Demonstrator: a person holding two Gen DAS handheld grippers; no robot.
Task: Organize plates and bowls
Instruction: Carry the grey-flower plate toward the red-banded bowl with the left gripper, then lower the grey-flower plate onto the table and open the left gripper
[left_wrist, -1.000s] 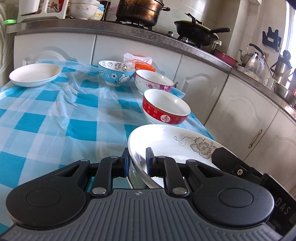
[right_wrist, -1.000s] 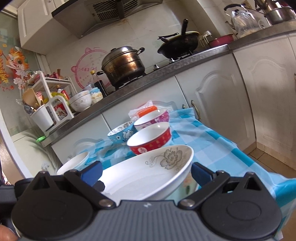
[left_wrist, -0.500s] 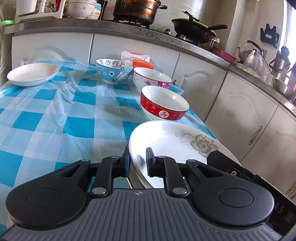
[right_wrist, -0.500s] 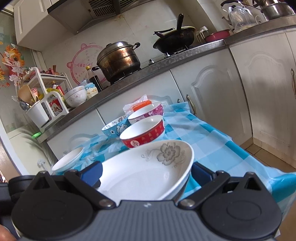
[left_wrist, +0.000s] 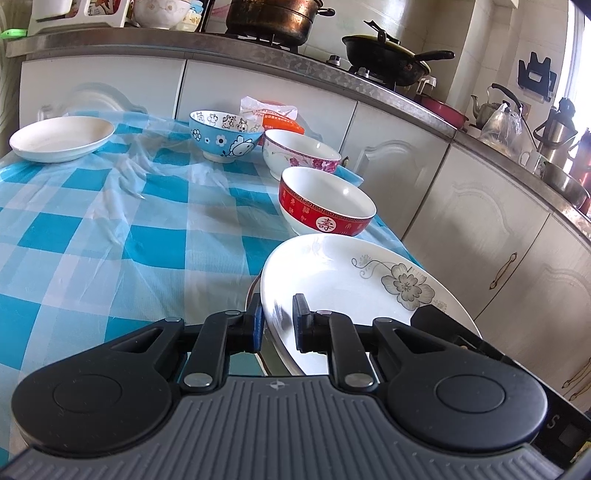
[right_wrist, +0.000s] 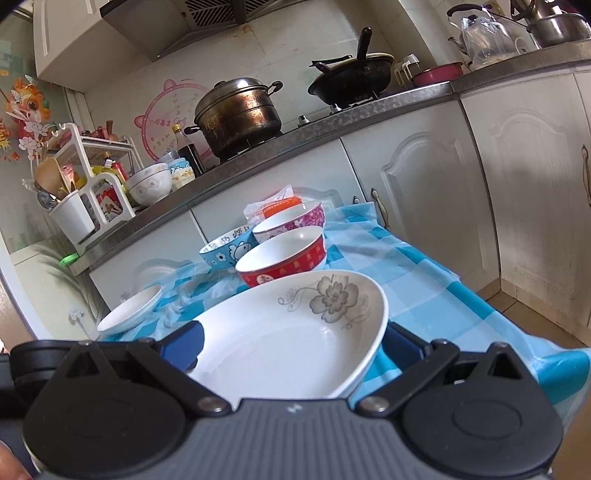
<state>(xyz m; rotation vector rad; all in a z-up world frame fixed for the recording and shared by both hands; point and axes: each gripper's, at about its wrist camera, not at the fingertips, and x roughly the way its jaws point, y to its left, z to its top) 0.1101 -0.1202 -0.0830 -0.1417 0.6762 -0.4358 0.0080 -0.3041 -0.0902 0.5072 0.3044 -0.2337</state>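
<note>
Far left ahead of my left gripper (left_wrist: 277, 319): plain white plate (left_wrist: 61, 138) on the checked surface (left_wrist: 110, 236). Left gripper is clamped on the flower plate (left_wrist: 354, 291) rim; right gripper (right_wrist: 291, 345) is spread wide around it, not gripping. Red bowl (left_wrist: 325, 201) is just ahead. I'd keep the plate level, clear the bowl, and stack it on the white plate

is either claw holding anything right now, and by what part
The left claw pinches the flowered plate by its near rim. The right claw is open, straddling the plate, gripping nothing.
</note>
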